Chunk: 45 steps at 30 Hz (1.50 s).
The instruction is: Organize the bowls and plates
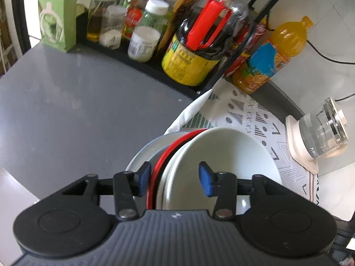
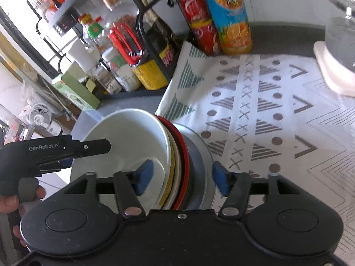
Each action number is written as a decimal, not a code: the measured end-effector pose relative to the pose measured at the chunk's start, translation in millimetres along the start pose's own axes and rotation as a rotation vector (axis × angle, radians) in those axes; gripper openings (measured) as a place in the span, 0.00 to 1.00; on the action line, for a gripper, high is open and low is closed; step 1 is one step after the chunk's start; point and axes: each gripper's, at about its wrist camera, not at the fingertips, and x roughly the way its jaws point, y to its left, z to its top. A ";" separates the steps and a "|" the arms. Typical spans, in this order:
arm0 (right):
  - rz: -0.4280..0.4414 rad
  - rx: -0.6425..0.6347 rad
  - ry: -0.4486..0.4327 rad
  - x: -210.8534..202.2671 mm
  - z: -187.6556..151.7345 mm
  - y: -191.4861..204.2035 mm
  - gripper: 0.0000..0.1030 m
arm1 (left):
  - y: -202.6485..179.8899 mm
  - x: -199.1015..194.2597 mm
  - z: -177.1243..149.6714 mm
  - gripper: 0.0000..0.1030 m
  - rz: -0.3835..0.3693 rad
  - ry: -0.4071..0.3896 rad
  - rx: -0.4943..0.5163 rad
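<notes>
A nested stack of dishes is held tilted between both grippers: a white bowl [image 1: 224, 155] on top, a red-rimmed plate [image 1: 175, 143] under it, a grey plate [image 1: 146, 150] at the bottom. In the right wrist view the white bowl [image 2: 131, 137], red plate [image 2: 183, 146] and grey plate [image 2: 198, 155] show edge-on. My left gripper [image 1: 175, 180] straddles the stack's rim, jaws apart around it. My right gripper [image 2: 183, 176] straddles the opposite rim the same way. The left gripper also shows in the right wrist view [image 2: 66, 148].
A black rack [image 1: 137, 55] of bottles and jars stands at the back of the grey counter [image 1: 77, 110]. An orange juice bottle [image 1: 273, 55] and a glass kettle [image 1: 321, 130] stand by the patterned cloth [image 2: 266, 115].
</notes>
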 end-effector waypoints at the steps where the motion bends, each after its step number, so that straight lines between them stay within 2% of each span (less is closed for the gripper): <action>1: -0.002 -0.001 -0.014 -4.8 -0.5 0.3 0.69 | -2.4 -3.2 0.3 0.55 -0.004 -0.010 0.011; 2: -0.003 -0.002 -0.027 -9.6 -1.3 0.6 0.75 | -4.6 -6.2 0.6 0.64 -0.005 -0.019 0.018; 3: -0.003 -0.002 -0.039 -13.5 -1.8 0.7 0.81 | -6.7 -9.3 0.7 0.69 -0.006 -0.028 0.026; 5: -0.012 -0.001 -0.063 -22.0 -4.6 1.5 0.85 | -11.2 -16.4 0.4 0.80 -0.004 -0.050 0.045; 13: -0.075 0.059 -0.175 -60.1 -24.7 -8.0 1.00 | -23.3 -35.3 -11.1 0.82 -0.007 -0.065 0.081; 21: -0.134 0.108 -0.269 -97.4 -53.7 -16.2 1.00 | -36.8 -63.5 -36.5 0.86 -0.016 -0.094 0.140; 28: -0.196 0.122 -0.350 -126.8 -78.1 -6.7 1.00 | -43.1 -86.2 -62.9 1.00 -0.012 -0.120 0.195; 35: -0.272 0.120 -0.412 -144.1 -99.9 9.2 1.00 | -44.2 -103.6 -80.8 1.00 -0.021 -0.136 0.246; 45: -0.345 0.173 -0.462 -152.0 -120.6 37.6 1.00 | -32.3 -116.7 -82.3 1.00 -0.096 -0.155 0.287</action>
